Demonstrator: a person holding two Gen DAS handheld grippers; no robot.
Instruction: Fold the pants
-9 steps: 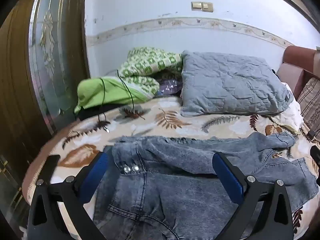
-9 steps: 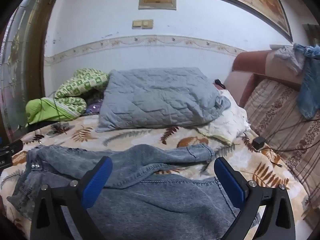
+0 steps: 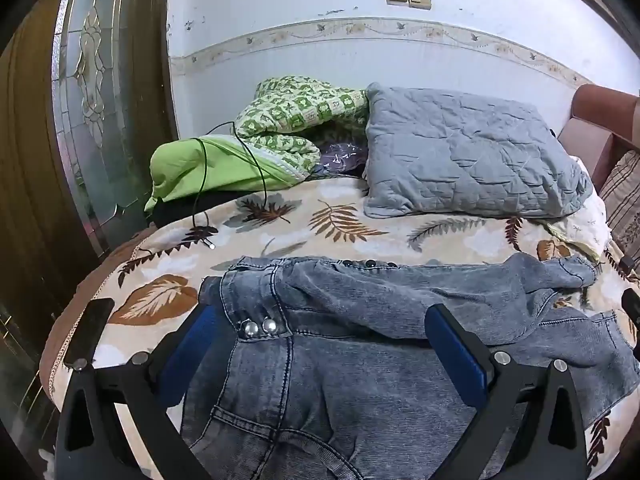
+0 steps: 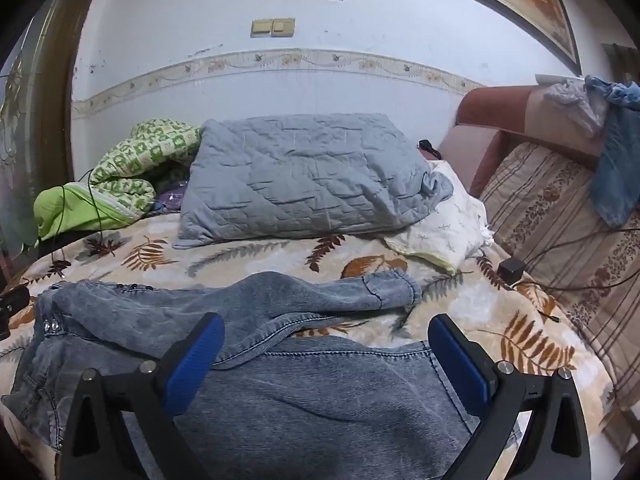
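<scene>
Barely anything has shifted since the frame a moment ago: the washed grey-blue denim pants [image 3: 360,340] lie in the same crumpled spread on the cream bedspread printed with brown leaves [image 3: 340,220], on the near side of the grey quilted pillow [image 3: 460,160]. The waistband with its two metal studs [image 3: 258,326] sits at the end of the pants away from the pillow's right corner, and one leg is flopped across the other, its hem [image 4: 392,284] ending short of that corner. The left gripper [image 3: 320,344] hovers over the waistband with its blue-padded jaws spread wide and nothing between the pads; the right gripper [image 4: 326,352] hangs the same way over the nearer leg's hem, fully apart and empty. With no cloth caught and no crease made, folding seems not yet begun; the legs probably need straightening first.
</scene>
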